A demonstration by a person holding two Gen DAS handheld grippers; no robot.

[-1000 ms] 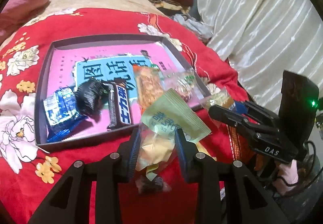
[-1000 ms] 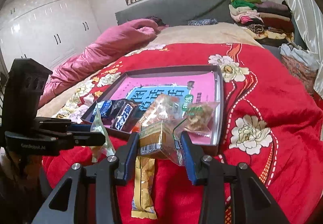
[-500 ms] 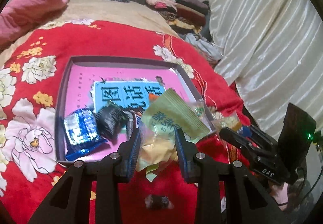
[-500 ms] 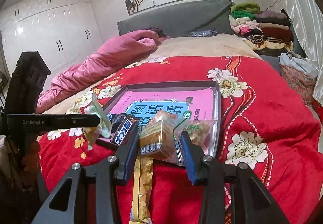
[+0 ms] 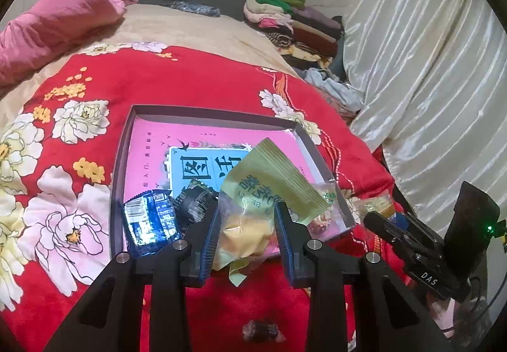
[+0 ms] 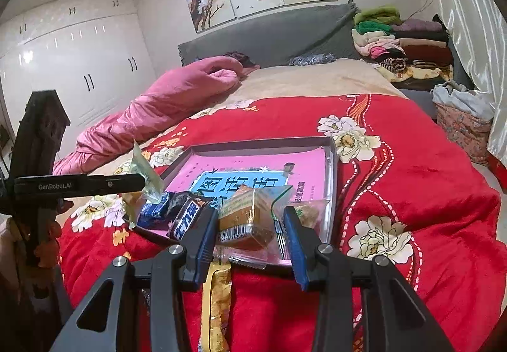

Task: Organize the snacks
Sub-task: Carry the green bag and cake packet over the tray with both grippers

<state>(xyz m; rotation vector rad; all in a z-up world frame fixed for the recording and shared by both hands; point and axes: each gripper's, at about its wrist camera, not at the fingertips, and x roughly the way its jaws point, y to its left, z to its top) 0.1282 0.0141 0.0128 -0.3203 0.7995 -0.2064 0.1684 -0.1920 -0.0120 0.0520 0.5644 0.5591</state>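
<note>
The left gripper (image 5: 246, 233), marked "GenRobot.AI" on its side, pinches a green-topped cake packet (image 5: 253, 206) above the near edge of the grey tray (image 5: 218, 113). The right gripper (image 6: 250, 233), lettered "DAS", clamps a brown barcoded snack packet (image 6: 245, 222) over the tray's near right corner. Blue Chinese characters show on the tray's pink book (image 6: 253, 168).

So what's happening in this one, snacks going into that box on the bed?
Yes. A person holds a claw in each hand over a red floral bedspread. The left claw is shut on a pale green snack packet, the right claw on a brown-and-clear wrapped snack. Both hang at the near edge of the shallow box, which already contains a blue packet, a chocolate bar and other snacks. A yellow packet and a small dark snack lie on the bedspread outside the box.
</note>
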